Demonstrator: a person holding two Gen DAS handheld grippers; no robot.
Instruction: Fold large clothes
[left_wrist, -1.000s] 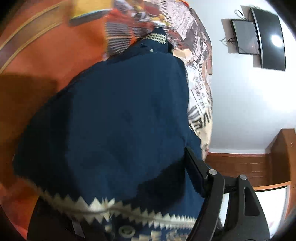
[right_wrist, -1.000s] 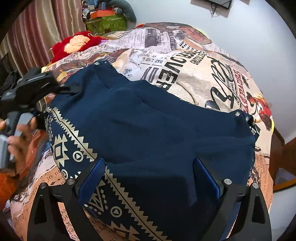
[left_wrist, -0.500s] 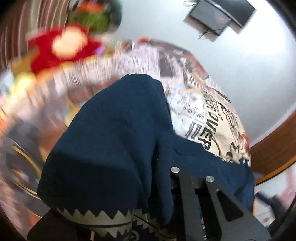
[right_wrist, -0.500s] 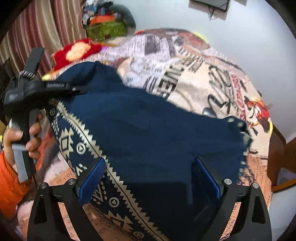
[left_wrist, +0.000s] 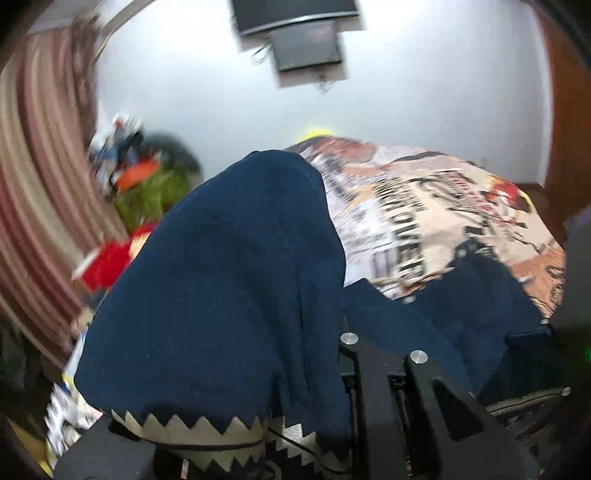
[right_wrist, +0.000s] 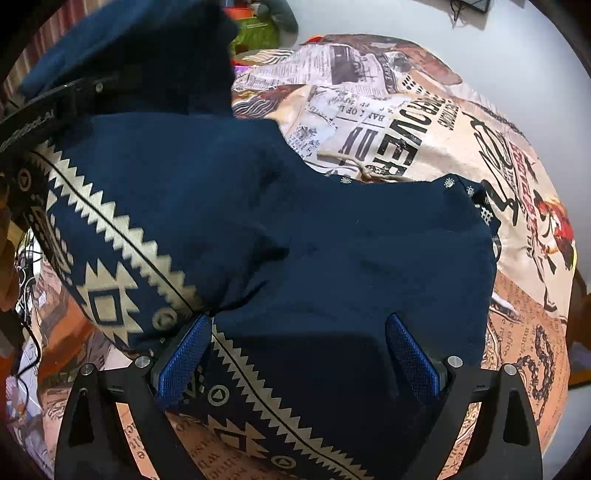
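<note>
I am holding the navy garment (right_wrist: 332, 240) over the bed, where most of it is lying spread on the newspaper-print bedspread (right_wrist: 424, 122). My left gripper (left_wrist: 332, 417) is clamping the garment's patterned hem, its jaws having just been closing on the cloth, and a big fold of navy fabric is draping up and over its fingers, hiding all but 1 black finger (left_wrist: 373, 387) on the right of the left wrist view. In the right wrist view that same gripper is showing at the upper left with the hem hanging from it, lifted off the bed. My right gripper (right_wrist: 295, 354) is hovering low over the near hem with its 2 blue pads (right_wrist: 184, 354) standing wide apart, the cream zigzag border (right_wrist: 122, 229) running between them, gripping nothing.
</note>
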